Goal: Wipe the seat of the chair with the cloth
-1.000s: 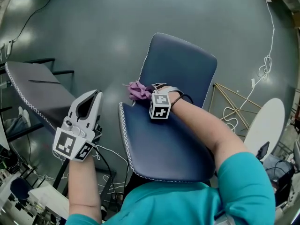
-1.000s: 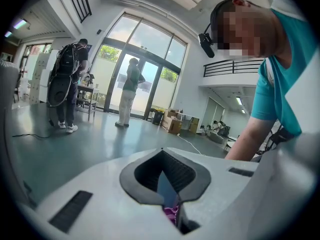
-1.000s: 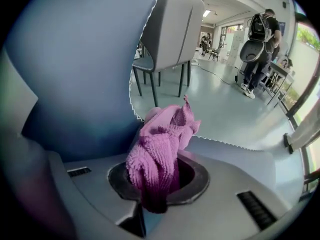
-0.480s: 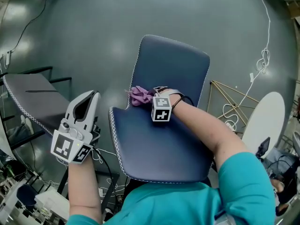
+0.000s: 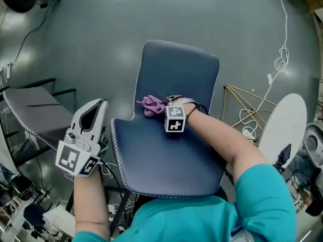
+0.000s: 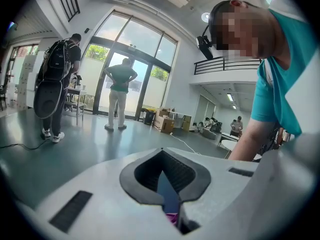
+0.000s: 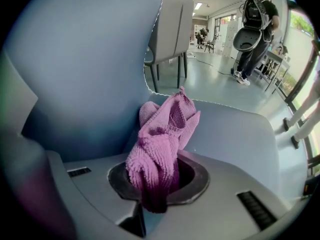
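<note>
The cloth, a bunched pink-purple piece of looped fabric, is gripped in the right tongs and is held at the back of the seat, where the seat meets the backrest, toward the chair's left edge as seen from above. In the right gripper view the cloth is seen clenched between the jaws of the right tongs, with most of its bulk standing out past the tips against the dark blue upholstery. Whether the free end is pressed onto the seat or only brushes it cannot be told.

The left tongs are held off the chair's left side, clear of the seat. In the left gripper view the left tongs are seen clenched, with nothing gripped between them.

The step in hand is judged to be the wiping stroke itself, taken at the rear of the seat. For it to be done well, the loose bulk of the cloth should be laid flat and pressed down, so that fabric and not the hard tips is drawn over the upholstery. Overlapping passes from the crease toward the front edge are advised, with the white-stitched border included. The grip should be kept firm, since the cloth could be dragged out of the jaws by friction. The chair could be steadied with the left tongs if it is shifted by the strokes.
</note>
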